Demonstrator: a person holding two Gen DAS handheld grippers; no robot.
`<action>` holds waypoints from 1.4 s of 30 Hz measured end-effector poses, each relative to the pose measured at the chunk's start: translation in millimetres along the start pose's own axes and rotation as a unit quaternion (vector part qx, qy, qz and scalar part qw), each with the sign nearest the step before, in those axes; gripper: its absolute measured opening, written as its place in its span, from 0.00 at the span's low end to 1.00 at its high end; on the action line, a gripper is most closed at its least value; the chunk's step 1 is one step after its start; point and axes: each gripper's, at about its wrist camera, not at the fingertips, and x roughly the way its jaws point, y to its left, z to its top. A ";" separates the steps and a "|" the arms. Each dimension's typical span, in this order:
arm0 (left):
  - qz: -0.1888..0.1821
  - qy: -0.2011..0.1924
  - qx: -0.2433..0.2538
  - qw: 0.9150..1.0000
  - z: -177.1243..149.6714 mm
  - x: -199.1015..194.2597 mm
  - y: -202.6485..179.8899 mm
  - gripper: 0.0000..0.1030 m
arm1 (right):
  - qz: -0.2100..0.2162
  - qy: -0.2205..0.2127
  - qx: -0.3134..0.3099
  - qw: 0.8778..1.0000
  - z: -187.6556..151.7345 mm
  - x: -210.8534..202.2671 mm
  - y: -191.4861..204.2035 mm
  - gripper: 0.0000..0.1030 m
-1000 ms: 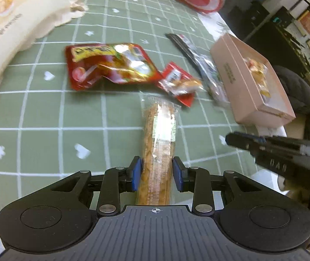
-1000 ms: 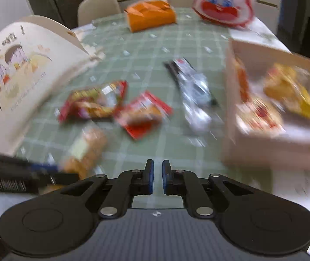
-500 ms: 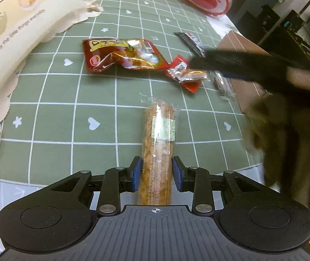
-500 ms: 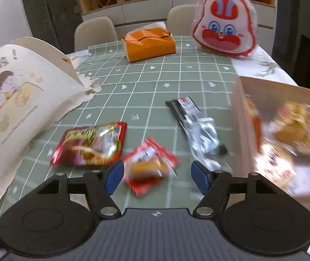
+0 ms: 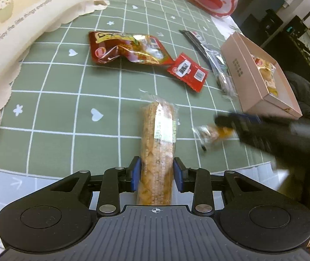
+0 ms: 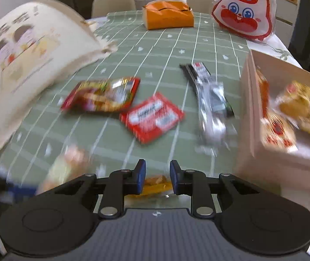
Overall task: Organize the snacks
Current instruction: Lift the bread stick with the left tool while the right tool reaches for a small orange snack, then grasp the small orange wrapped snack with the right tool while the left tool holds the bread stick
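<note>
Beyond green checked tablecloth (image 6: 165,50): beige chairs (image 6: 113,2), pale cabinets.

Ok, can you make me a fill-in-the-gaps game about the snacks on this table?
1. The long biscuit pack is gripped by the ____ tool.
2. The tissue box at the far end of the table is ____.
3. The tablecloth is ____ with white lines.
4. The bunny bag has ____ eyes.

Missing words: left, orange, green, blue.
</note>
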 end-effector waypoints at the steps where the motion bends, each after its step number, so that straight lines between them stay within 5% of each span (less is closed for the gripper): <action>1: 0.000 0.000 0.001 1.000 0.3 0.4 -1.0 0.35 | 0.001 0.000 -0.010 1.000 -7.8 -5.2 -2.0 0.23; 9: 0.009 0.003 0.015 1.000 0.9 3.0 -6.6 0.36 | -0.023 0.005 -0.020 1.000 -46.2 -26.8 -22.2 0.24; 18: 0.038 -0.004 0.085 0.996 -8.9 3.2 -23.3 0.36 | -0.026 -0.005 0.012 1.000 -58.9 -26.9 -27.6 0.64; 27: 0.022 -0.001 0.051 0.998 -14.0 -1.9 -16.2 0.35 | -0.025 -0.010 -0.002 1.000 -65.6 -21.5 -16.7 0.87; 29: 0.028 -0.007 0.055 0.998 -17.1 -2.4 -19.2 0.35 | -0.023 -0.003 0.003 1.000 -67.9 -20.0 -16.1 1.00; 36: 0.047 -0.011 0.076 0.996 -20.8 -1.8 -27.3 0.35 | -0.021 0.003 -0.010 1.000 -73.0 -23.5 -13.8 1.00; 42: 0.042 -0.009 0.070 0.997 -20.1 -2.0 -24.9 0.35 | -0.047 -0.003 0.011 0.999 -77.1 -35.1 -28.6 0.88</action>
